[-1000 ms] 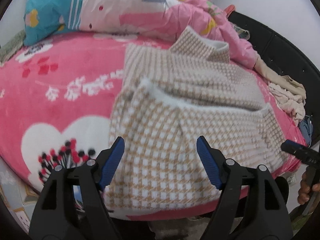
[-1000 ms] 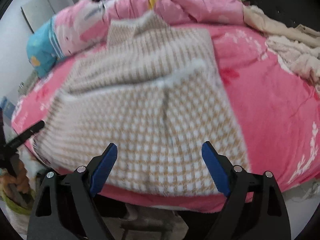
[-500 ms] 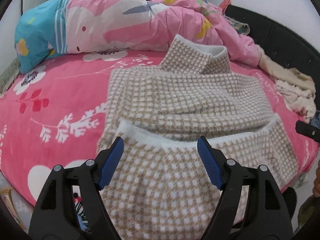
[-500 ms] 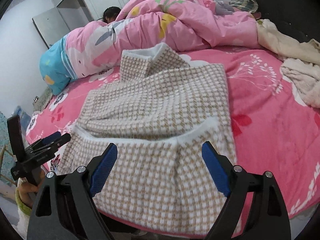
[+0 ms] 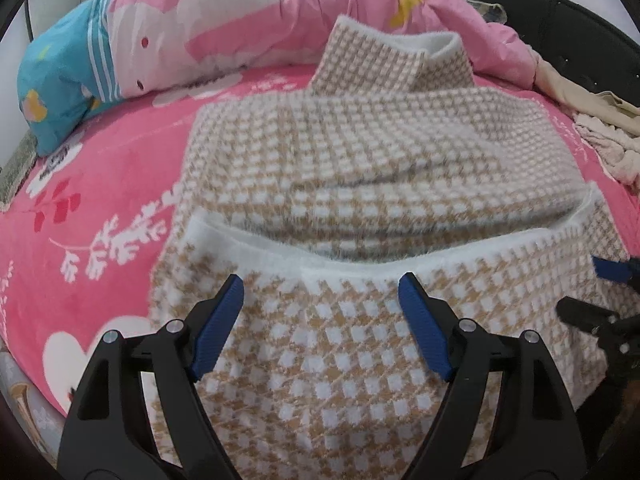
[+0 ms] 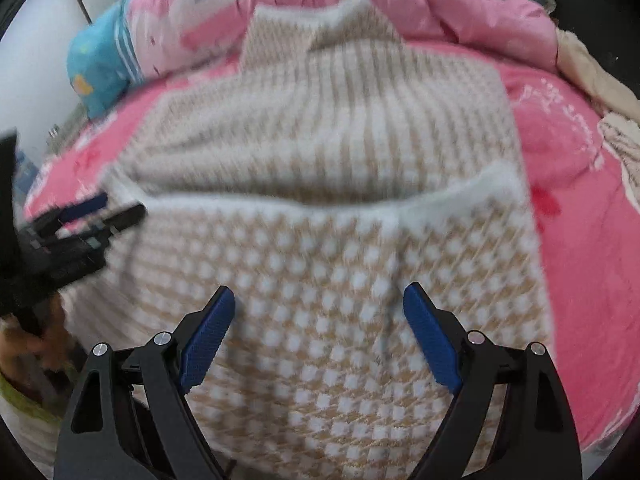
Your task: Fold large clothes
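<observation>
A brown and white checked sweater (image 5: 360, 184) lies flat on a pink blanket (image 5: 100, 208) that covers the bed. Its collar (image 5: 392, 60) points toward the far side. The lower part is folded up over the body, so a white edge (image 5: 280, 252) runs across the middle. The near part hangs a little over the edge of the bed.

The left gripper (image 5: 320, 320) is above the near part of the sweater, and its jaws are opening. The blue pads (image 5: 218, 324) stand wide apart and only the cloth below shows between them; nothing is grasped. The right gripper (image 6: 316, 332) is also above the near part, more to the right side. Its jaws are opening too and it holds nothing. The right wrist picture is blurred.

Behind the sweater there is a pink quilt (image 5: 280, 12) and a blue pillow (image 5: 60, 76). On the right, some beige clothes (image 5: 600, 136) lie near the black bed frame (image 5: 568, 20).
</observation>
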`<state>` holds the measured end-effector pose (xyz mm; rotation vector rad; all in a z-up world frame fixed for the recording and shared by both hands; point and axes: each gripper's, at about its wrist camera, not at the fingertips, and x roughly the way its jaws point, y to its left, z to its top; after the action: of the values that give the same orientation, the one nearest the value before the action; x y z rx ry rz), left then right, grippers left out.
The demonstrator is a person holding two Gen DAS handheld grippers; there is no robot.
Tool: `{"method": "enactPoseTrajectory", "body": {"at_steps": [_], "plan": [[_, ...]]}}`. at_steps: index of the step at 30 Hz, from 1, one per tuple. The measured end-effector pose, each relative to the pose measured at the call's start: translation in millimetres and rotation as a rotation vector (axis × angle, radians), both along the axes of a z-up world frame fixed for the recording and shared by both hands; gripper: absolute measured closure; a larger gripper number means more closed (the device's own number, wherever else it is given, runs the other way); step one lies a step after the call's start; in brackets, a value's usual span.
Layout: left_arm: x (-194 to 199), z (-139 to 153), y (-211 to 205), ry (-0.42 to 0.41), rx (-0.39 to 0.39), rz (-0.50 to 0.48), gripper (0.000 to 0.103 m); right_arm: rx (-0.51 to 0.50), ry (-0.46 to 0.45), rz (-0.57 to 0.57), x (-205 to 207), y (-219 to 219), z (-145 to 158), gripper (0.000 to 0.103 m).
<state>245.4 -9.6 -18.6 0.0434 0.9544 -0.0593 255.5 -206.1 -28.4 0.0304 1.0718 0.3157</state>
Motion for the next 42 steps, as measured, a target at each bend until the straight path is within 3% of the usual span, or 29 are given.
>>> {"method": "enactPoseTrajectory", "body": {"at_steps": [4,12,32,42], "plan": [[1.7,-2.3,5.3,0.003,-0.026,0.013,0.025,0.055,0.024,-0.007,3.1,-6.7,-3.2,0.014],[2.5,-2.1,8.0,-0.002,-0.04,0.032,0.025,0.029,0.009,0.008,2.5,2.4,-7.1,0.006],[-0.7,1.6,13.4,-0.02,-0.018,0.076,0.025,0.026,-0.01,0.011,3.9,3.2,-8.7,0.006],[-2.1,-16.8,14.7,-0.014,-0.02,0.093,0.012,0.04,-0.012,0.008,-1.4,-0.1,-8.3,0.006]]}}
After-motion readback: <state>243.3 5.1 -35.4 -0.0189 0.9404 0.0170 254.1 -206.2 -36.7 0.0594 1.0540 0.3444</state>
